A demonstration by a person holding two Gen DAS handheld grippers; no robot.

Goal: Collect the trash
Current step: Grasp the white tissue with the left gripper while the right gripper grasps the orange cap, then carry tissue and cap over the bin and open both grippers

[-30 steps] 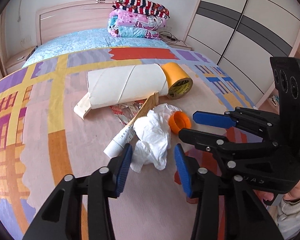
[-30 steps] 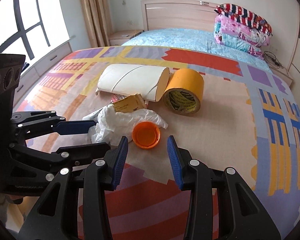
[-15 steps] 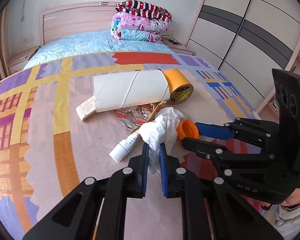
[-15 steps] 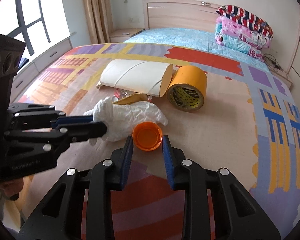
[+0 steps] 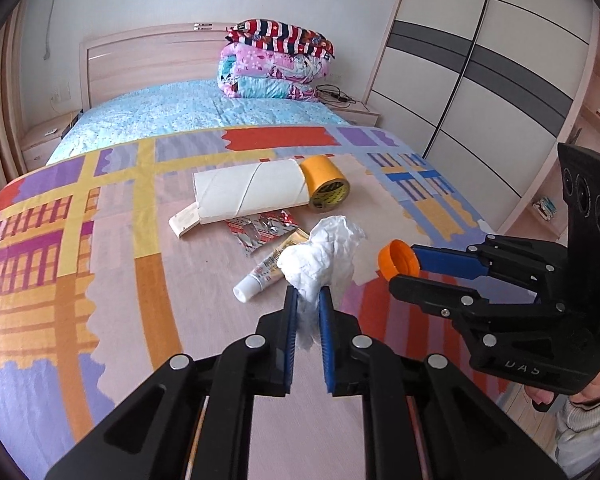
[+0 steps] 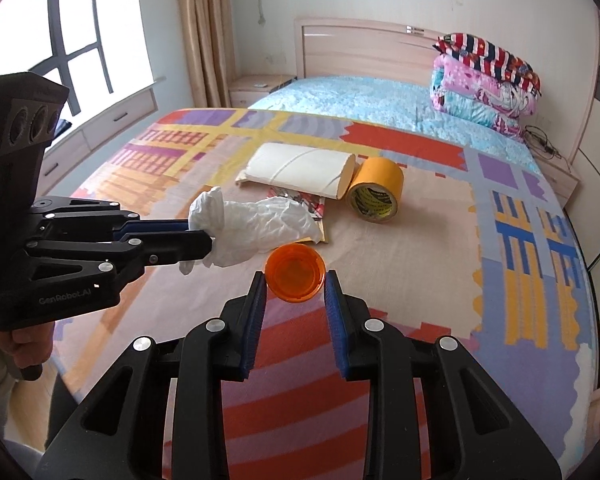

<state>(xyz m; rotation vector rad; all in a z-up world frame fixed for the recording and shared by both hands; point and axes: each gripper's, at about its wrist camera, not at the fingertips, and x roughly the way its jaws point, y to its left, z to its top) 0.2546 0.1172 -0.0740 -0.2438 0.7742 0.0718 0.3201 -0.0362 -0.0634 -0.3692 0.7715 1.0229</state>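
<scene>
A crumpled white tissue (image 5: 324,256) hangs above the bedspread, pinched in my left gripper (image 5: 309,300), which is shut on it. The same tissue (image 6: 256,228) and left gripper (image 6: 204,236) show at the left of the right wrist view. An orange plastic cap (image 6: 295,278) is lifted off the bed, clamped between the blue pads of my right gripper (image 6: 296,284). In the left wrist view that cap (image 5: 398,259) sits at the tip of the right gripper (image 5: 410,266). A small white tube (image 5: 260,276) and a red-and-silver wrapper (image 5: 262,232) lie on the bedspread beyond the tissue.
A white cardboard roll (image 5: 252,192) and a yellow tape roll (image 5: 326,188) lie mid-bed, with a flat cream piece (image 5: 184,222) beside them. Folded quilts (image 5: 276,66) are stacked at the headboard. A wardrobe (image 5: 480,64) stands to the right, a window (image 6: 52,40) to the left.
Both grippers closed, the left on the tissue and the right on the orange cap, then rose off the bedspread with them. The tube and wrapper under the tissue are uncovered.
</scene>
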